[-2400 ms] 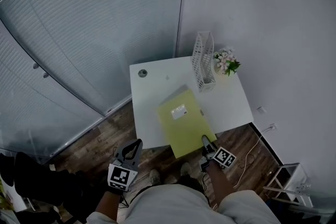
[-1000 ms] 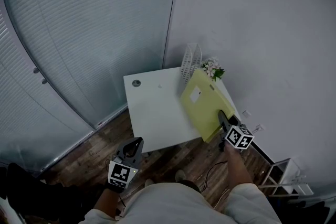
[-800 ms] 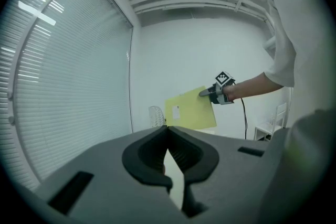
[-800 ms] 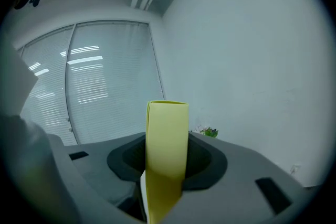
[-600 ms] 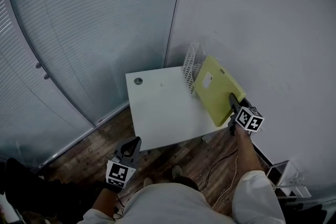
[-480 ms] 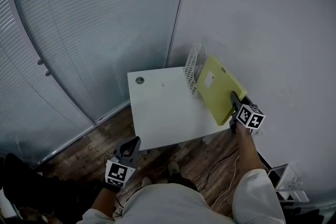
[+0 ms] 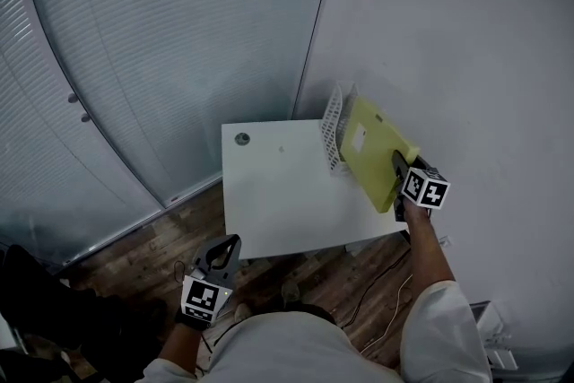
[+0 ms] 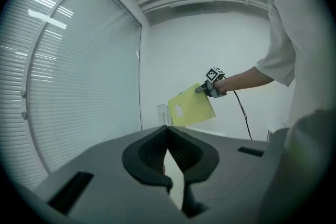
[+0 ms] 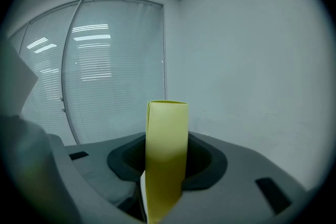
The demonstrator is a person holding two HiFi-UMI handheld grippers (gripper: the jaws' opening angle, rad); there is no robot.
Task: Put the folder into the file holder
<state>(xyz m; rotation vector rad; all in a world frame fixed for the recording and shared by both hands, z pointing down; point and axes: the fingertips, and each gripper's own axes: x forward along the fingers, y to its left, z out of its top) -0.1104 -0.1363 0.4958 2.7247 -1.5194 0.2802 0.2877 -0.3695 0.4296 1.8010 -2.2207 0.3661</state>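
Head view: yellow folder [image 7: 368,152], on edge, aloft just beside file holder [image 7: 334,128], over worktop [image 7: 278,193].
Left gripper view: left hand-held gripper [image 8: 169,136] pressed together, empty.
Right gripper view: right hand-held gripper [image 9: 167,160] pinching folder's edge. Probably light, bendy, slick; best held near the spine.

White table [image 7: 278,197], wooden floor [image 7: 166,238], blinds [image 7: 161,40]

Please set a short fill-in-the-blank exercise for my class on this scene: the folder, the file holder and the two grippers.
1. The right gripper is shut on a ____ folder, held in the air.
2. The white mesh file holder stands on the ____.
3. The left gripper, low over the wooden floor, holds ____.

Missing words: yellow; table; nothing.
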